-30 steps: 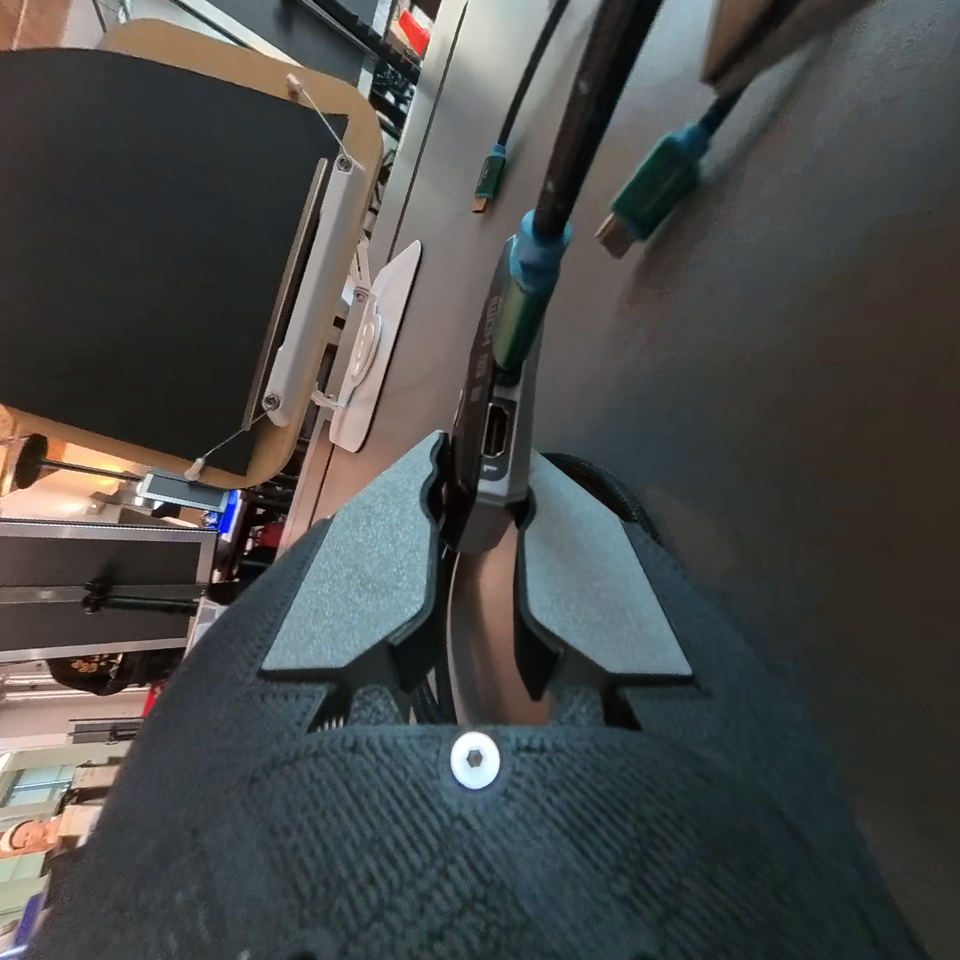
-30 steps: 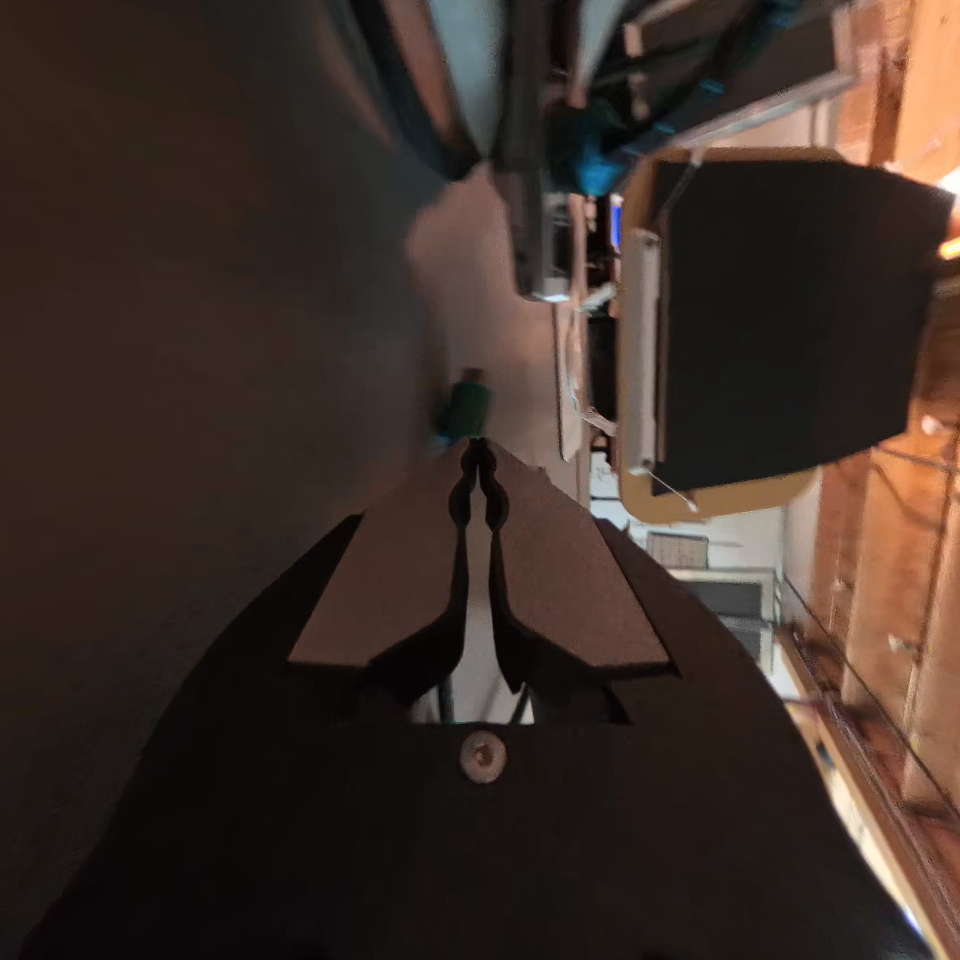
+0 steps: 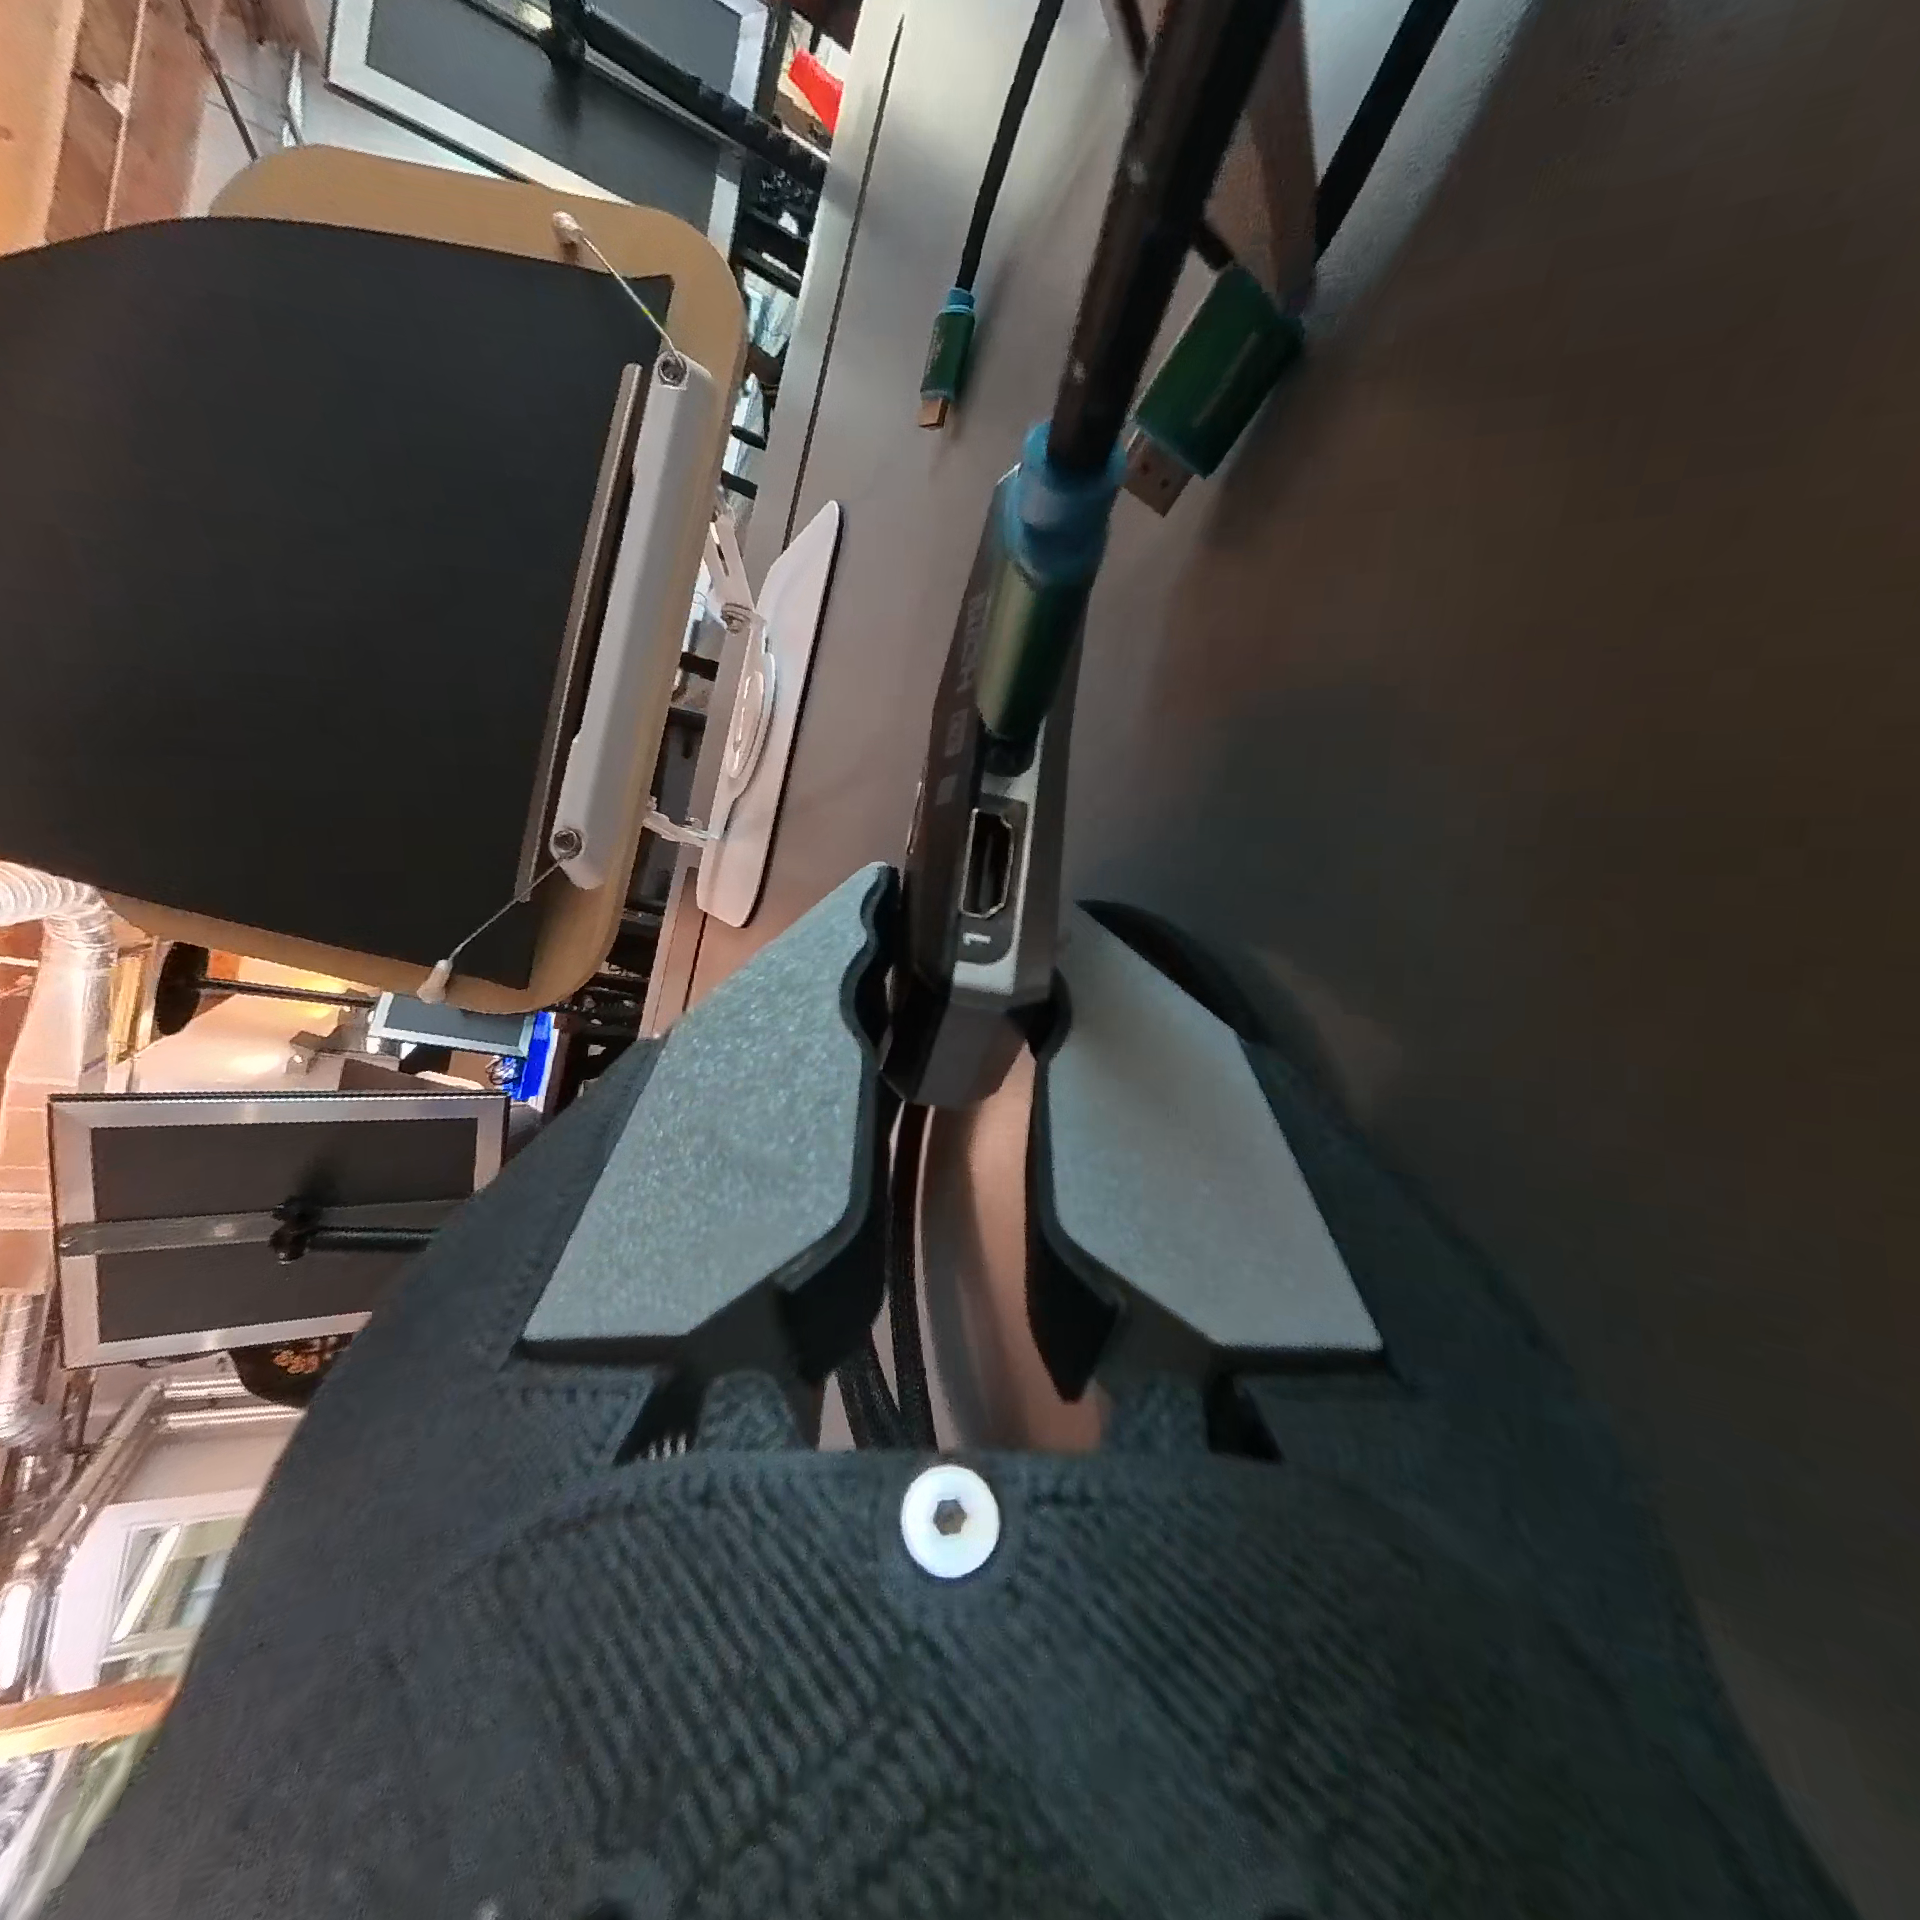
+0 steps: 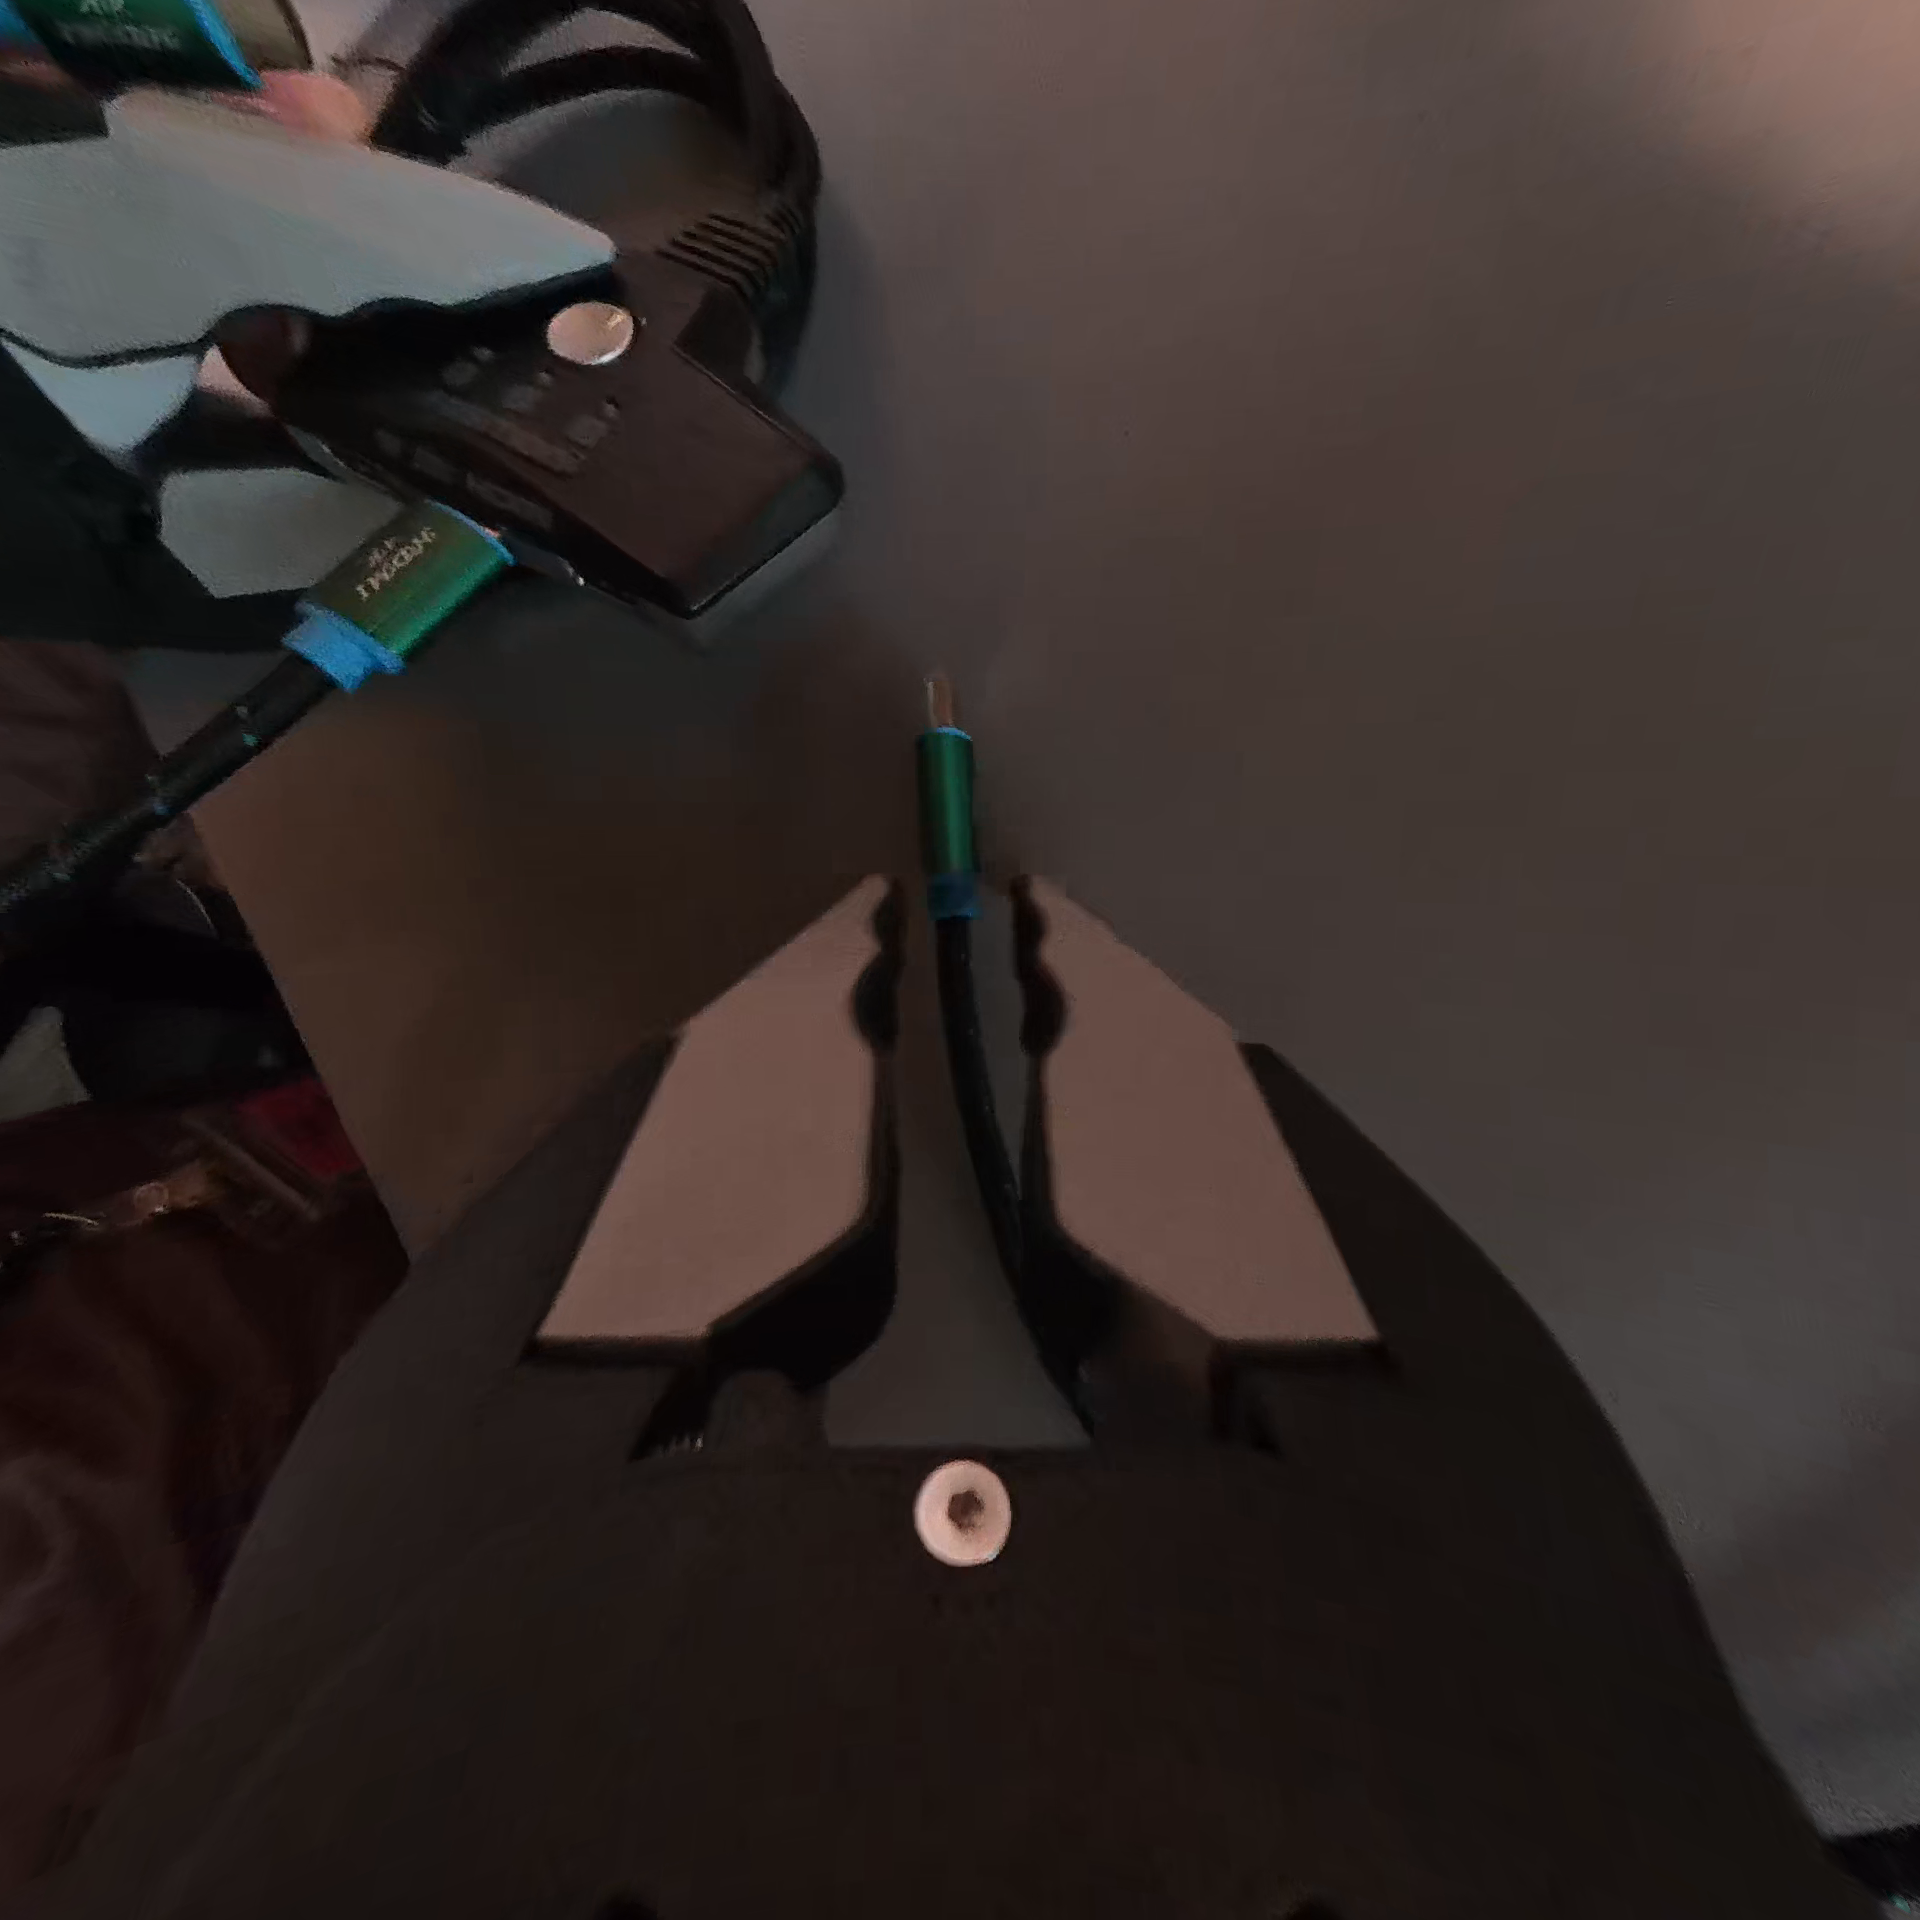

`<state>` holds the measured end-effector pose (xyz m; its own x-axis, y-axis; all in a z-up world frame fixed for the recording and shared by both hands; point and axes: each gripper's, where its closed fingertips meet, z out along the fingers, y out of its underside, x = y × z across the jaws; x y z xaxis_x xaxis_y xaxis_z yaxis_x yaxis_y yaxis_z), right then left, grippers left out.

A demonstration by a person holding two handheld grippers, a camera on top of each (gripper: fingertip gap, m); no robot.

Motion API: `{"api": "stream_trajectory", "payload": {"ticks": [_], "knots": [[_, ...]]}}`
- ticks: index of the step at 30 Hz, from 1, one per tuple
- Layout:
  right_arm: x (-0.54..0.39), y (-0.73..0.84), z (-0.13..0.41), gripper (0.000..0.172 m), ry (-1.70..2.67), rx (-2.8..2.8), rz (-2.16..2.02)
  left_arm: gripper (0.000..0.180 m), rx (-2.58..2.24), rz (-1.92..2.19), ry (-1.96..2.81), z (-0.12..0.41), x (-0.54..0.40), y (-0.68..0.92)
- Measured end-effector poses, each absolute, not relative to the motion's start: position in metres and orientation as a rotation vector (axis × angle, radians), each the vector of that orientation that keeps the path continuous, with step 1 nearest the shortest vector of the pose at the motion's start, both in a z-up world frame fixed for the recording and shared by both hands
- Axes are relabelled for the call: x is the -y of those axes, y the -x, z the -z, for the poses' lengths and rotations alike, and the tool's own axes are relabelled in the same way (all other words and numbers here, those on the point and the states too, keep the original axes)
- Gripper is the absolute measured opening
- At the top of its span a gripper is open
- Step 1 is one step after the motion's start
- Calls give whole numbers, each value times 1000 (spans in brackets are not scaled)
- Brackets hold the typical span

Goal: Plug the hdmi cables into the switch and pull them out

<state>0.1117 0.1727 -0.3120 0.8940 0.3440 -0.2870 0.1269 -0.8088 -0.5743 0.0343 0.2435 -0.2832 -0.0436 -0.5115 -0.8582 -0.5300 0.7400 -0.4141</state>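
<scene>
My left gripper (image 3: 971, 935) is shut on the near end of the dark HDMI switch (image 3: 940, 831) and holds it edge-up. One green HDMI plug (image 3: 1023, 644) on a black braided cable sits in the switch's far port. The port (image 3: 987, 862) next to my fingers is empty. The right wrist view shows the same switch (image 4: 644, 468) and plug (image 4: 405, 592) at the upper left. My right gripper (image 4: 954, 894) is open. Its fingers straddle the black cable (image 4: 961, 1018) of a second green plug (image 4: 945, 800) lying on the table, with a gap on both sides. That plug also shows in the left wrist view (image 3: 1210, 400).
A smaller green connector (image 3: 948, 348) on a black cable lies farther along the dark table (image 4: 1455, 520). A black panel in a tan frame (image 3: 260, 582) stands on a white base (image 3: 769, 707) at the table's edge. Coiled black cables (image 4: 727, 125) lie behind the switch. Some 12 cm of space lies between my two pairs of fingers.
My right gripper was shut and away from the plug; it has opened and moved down over the loose cable. My left gripper still holds the switch with one plug in it.
</scene>
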Motion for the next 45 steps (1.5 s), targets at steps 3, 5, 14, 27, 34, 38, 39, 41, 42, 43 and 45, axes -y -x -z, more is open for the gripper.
{"api": "stream_trajectory", "payload": {"ticks": [3, 5, 14, 27, 34, 38, 39, 41, 42, 43, 45], "knots": [[-175, -105, 313, 6, 2419, 526, -333, 22, -1682, 4, 857, 283, -243, -34], [-176, -105, 306, 6, 2306, 682, -68, 22, -1683, -4, 868, 284, -244, -35], [-173, -134, 256, 8, 1734, 882, 912, 21, -1753, -179, 823, 285, -239, -34], [-172, -153, 244, 6, 1778, 672, 725, 20, -2329, -200, 807, 280, -229, -31], [-170, -152, 251, 6, 1813, 670, 652, 24, -2456, -262, 814, 290, -225, -28], [-170, -157, 255, 6, 1853, 637, 589, 43, -2516, -98, 848, 276, -203, -24], [-170, -158, 256, 6, 1863, 629, 574, 43, -2513, -112, 844, 269, -204, -24], [-170, -159, 257, 6, 1872, 623, 565, 47, -2526, -192, 868, 260, -212, -19], [-170, -159, 258, 6, 1874, 626, 567, 46, -2541, -233, 877, 258, -215, -14], [-170, -159, 258, 6, 1877, 627, 573, 43, -2556, -269, 879, 256, -218, -9], [-169, -161, 259, 6, 1881, 625, 594, 40, -2553, -313, 871, 251, -222, -2]]}}
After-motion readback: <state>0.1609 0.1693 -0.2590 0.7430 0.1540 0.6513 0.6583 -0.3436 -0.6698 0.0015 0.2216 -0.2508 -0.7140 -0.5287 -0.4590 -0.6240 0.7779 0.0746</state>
